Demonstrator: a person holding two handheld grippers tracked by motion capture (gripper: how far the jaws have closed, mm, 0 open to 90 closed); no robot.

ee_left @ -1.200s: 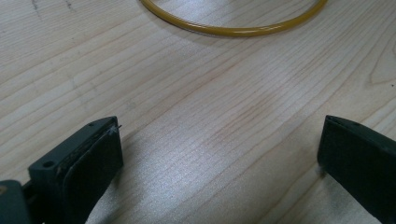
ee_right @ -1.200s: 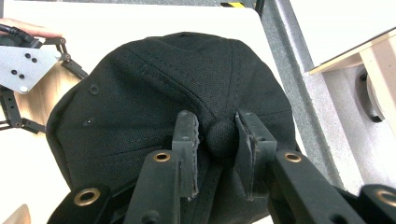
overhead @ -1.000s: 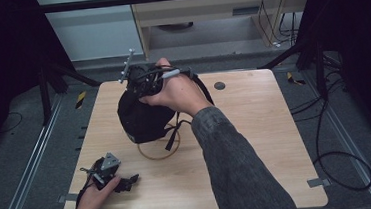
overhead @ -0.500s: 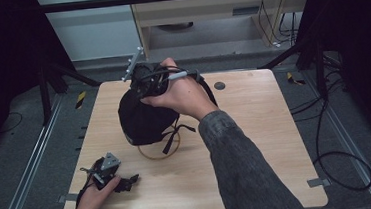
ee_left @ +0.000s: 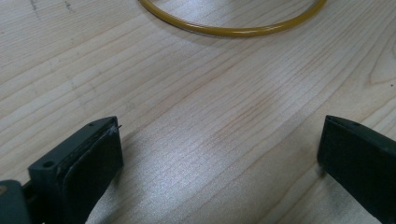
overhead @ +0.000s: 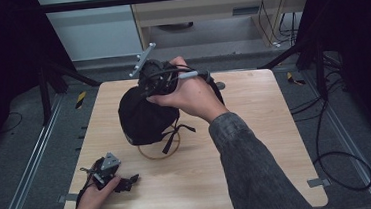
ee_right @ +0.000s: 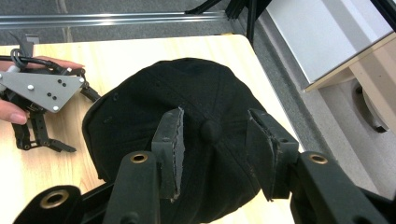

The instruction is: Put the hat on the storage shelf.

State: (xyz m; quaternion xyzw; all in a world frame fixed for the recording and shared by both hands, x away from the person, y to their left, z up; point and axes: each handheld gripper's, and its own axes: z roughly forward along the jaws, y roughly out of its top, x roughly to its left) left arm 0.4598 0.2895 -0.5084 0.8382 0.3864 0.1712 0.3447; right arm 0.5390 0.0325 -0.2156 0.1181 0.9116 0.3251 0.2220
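While left gripper (overhead: 110, 174) rests released, right gripper (ee_right: 214, 154) fingers just parting above black cap (ee_right: 140, 126).

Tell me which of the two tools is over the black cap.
The right tool, held above the black cap with jaws parted around its top button. The left tool rests low on the table, near the yellow ring.

Black cap (overhead: 144, 117), crown up, standing on the table over a yellow ring (overhead: 159, 152)
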